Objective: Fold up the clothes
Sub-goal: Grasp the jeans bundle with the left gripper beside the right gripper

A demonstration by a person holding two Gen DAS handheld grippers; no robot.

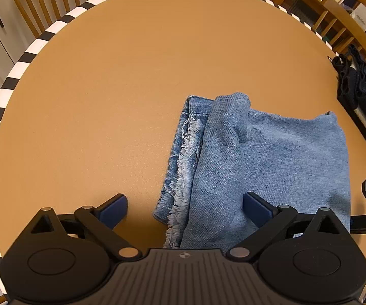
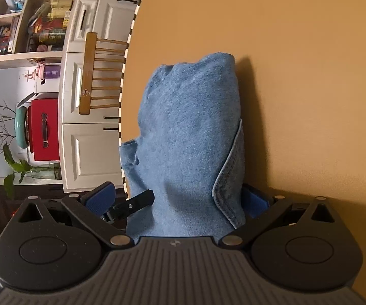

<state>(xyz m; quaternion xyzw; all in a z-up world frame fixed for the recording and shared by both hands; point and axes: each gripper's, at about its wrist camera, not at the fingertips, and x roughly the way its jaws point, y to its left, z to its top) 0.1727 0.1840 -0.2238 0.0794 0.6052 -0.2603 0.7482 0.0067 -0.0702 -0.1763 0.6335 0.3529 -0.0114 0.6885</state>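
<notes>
One denim garment [image 1: 259,157] is seen on the round tan table [image 1: 106,89], at its near right part, already folded into a thick packet of several layers. A frayed edge [image 1: 186,167] is left showing along the left side of the packet, and one rounded flap is laid over the top, so the fold is judged to be nearly finished but not yet tidy.

The left gripper [image 1: 185,208] is held low at the near left corner of the packet with its fingers spread wide; nothing is pinched. Its right pad [image 1: 255,207] is placed over the cloth and its left pad [image 1: 114,211] over bare table, probably so that the frayed edge can be taken next.

The right gripper [image 2: 176,197] is also kept with fingers spread, and the denim is seen between them; whether the pads touch it cannot be told.

Two grippers and two wooden chairs [image 1: 43,2] are counted. A dark pile [image 1: 355,89] is lying at the far right edge.
</notes>
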